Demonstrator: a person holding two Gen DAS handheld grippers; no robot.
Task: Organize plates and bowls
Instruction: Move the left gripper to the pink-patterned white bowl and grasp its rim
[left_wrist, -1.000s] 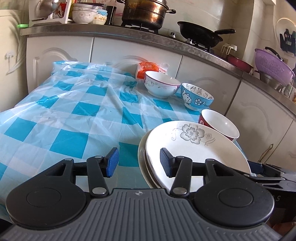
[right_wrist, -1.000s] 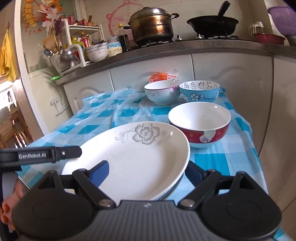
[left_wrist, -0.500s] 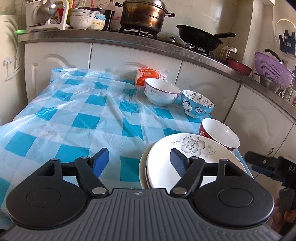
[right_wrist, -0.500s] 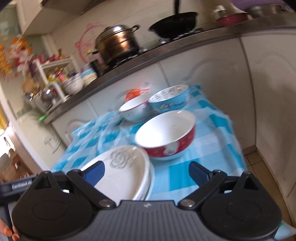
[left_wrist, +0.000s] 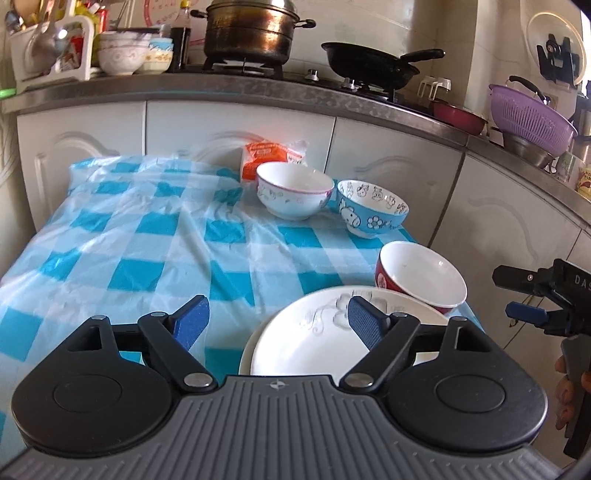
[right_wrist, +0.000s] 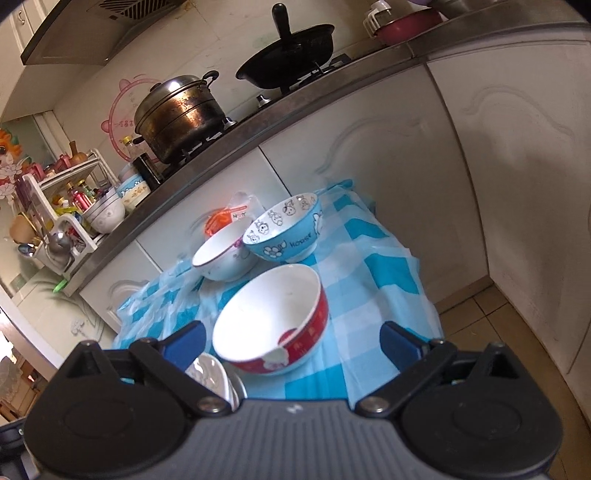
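hovering low in the left wrist view, the left gripper (left_wrist: 275, 319) has its blue-padded jaws spread wide with nothing between them, one pad over the checked tablecloth (left_wrist: 147, 236) and the other over the stack of plates (left_wrist: 306, 343) at the lower centre of the frame. the top plate is white with a faint grey flower print, and a second rim shows under its left edge. just behind the stack, toward the right of the frame, sits the red bowl (left_wrist: 421, 275), white inside, its base partly hidden by the plate rim. further back, in the middle of the frame, the white bowl (left_wrist: 293, 190) and the blue cartoon bowl (left_wrist: 371, 208) stand side by side, so near that i cannot tell whether they touch, with an orange packet (left_wrist: 271, 157) behind the white one. at the right edge of this view the right gripper (left_wrist: 532, 306) appears from the side, off the table's edge. in the right wrist view, which is tilted, the right gripper (right_wrist: 291, 338) is also wide open and empty, its pads flanking the red bowl (right_wrist: 271, 321) at the lower centre; the plates (right_wrist: 212, 374) peek out at the lower left, and the blue cartoon bowl (right_wrist: 286, 232) and white bowl (right_wrist: 223, 258) sit above, near mid-frame. a steamer pot (right_wrist: 181, 110) and black wok (right_wrist: 291, 62) stand on the stove in the upper part of the frame.
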